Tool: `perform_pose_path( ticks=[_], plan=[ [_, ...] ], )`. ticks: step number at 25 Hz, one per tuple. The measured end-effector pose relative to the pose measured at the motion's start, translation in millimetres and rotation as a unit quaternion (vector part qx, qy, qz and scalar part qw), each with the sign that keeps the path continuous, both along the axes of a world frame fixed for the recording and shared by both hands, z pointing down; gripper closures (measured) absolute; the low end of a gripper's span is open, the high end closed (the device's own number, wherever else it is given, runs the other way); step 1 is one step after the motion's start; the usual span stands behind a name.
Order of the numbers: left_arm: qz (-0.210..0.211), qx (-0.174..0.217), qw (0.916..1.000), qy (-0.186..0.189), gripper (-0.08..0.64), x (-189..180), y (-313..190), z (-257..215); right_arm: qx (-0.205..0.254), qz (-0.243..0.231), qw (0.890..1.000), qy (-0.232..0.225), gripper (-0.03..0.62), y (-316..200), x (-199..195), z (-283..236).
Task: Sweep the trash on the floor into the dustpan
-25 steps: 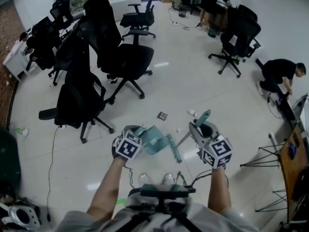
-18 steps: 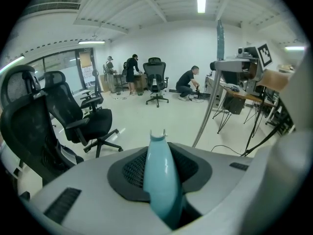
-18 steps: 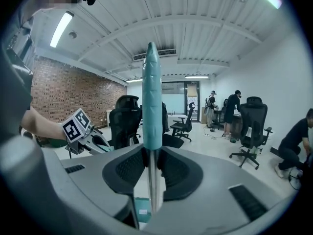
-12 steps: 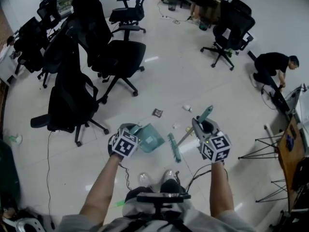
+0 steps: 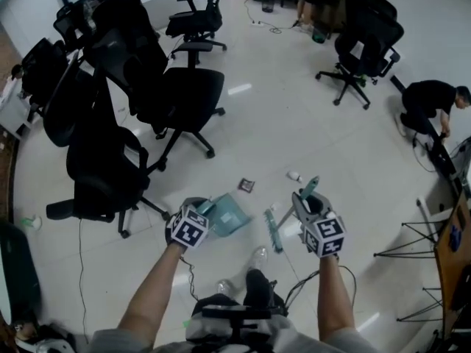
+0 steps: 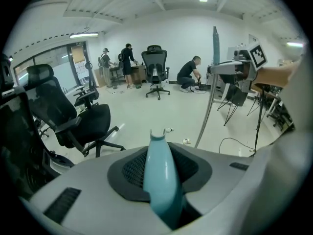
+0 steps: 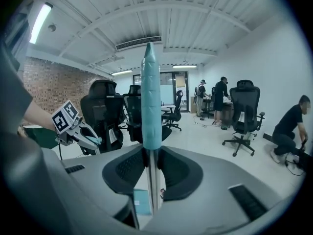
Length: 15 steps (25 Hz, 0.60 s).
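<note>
The trash, a dark square wrapper (image 5: 246, 185) and a small white scrap (image 5: 294, 176), lies on the pale floor (image 5: 309, 123) just ahead of my tools. It is closer to them than a second ago, because I have stepped in and both hands have come down. I judge the sweep is about to start but has not: nothing is in the pan yet. The wrapper looks flat and light, the scrap like a crumpled bit, and both should slide easily on the glossy tile. The teal dustpan (image 5: 227, 213) hangs low, mouth toward the wrapper, with my left hand-held gripper (image 5: 202, 207) clamped on its handle. My right hand-held gripper (image 5: 302, 199) is closed on the broom (image 5: 273, 230) by its shaft, with the head angled down between pan and scrap. Black office chairs (image 5: 176, 94) stand well beyond.
</note>
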<state>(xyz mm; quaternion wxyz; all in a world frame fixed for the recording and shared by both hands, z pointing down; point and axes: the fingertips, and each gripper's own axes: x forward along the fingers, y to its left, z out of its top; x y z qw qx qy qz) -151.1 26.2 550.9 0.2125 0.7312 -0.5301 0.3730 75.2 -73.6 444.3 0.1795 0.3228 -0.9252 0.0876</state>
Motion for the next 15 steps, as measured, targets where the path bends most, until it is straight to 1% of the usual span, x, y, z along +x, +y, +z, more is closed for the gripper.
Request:
perform_pose_path(
  ticks=[3,7,12,15],
  plan=[
    [-0.004,-0.009,0.9999,-0.011,0.445,-6.4,-30.5,18.9,-0.011,-0.011,1.0,-0.001,0.497,-40.7,-8.7,24.7],
    [-0.004,-0.025,0.9994,-0.025,0.445,-20.1,-71.7,38.6,-0.015,-0.019,1.0,0.016,0.499,-94.3,-21.4,55.4],
    [0.009,-0.042,0.9985,-0.034,0.446,-38.8,-124.5,55.5,-0.012,0.001,0.999,0.03,0.499,-167.8,-45.3,90.5],
    [0.014,-0.055,0.9976,-0.038,0.446,-52.0,-147.6,60.6,-0.013,0.016,0.999,0.029,0.499,-200.1,-66.3,117.0]
  ],
)
